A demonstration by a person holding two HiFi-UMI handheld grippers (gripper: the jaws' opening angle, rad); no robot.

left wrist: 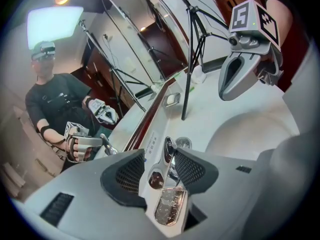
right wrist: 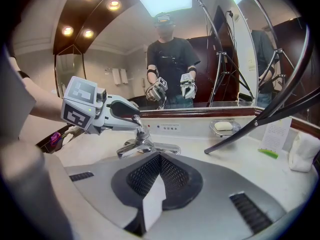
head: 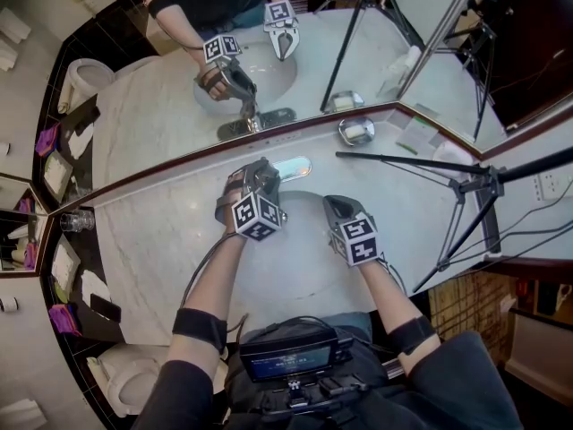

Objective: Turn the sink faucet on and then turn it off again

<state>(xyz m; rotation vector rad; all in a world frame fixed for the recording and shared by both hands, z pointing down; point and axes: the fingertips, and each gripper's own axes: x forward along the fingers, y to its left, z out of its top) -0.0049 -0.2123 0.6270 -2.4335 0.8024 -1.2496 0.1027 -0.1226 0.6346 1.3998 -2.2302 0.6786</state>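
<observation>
Two claws split the work — the left claw (left wrist: pixel 160 158), jaws apart, straddles the lever (left wrist: pixel 169 147) of the faucet (right wrist: pixel 143 145) behind the sink (head: pixel 303 238), probably to push it, while the right claw (right wrist: pixel 159 156), jaws together and empty, hovers out of its way

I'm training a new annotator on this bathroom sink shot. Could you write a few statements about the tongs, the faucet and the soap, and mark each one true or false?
1. The right tongs are shut with nothing between them. True.
2. The left tongs are closed together, well away from the faucet. False: they stand apart, with the chrome faucet lever between them.
3. A white bar of soap lies in a shiny silver dish near the mirror. True.
4. The right tongs rest on the faucet's spout. False: they hang over the white basin, clear of the faucet.
</observation>
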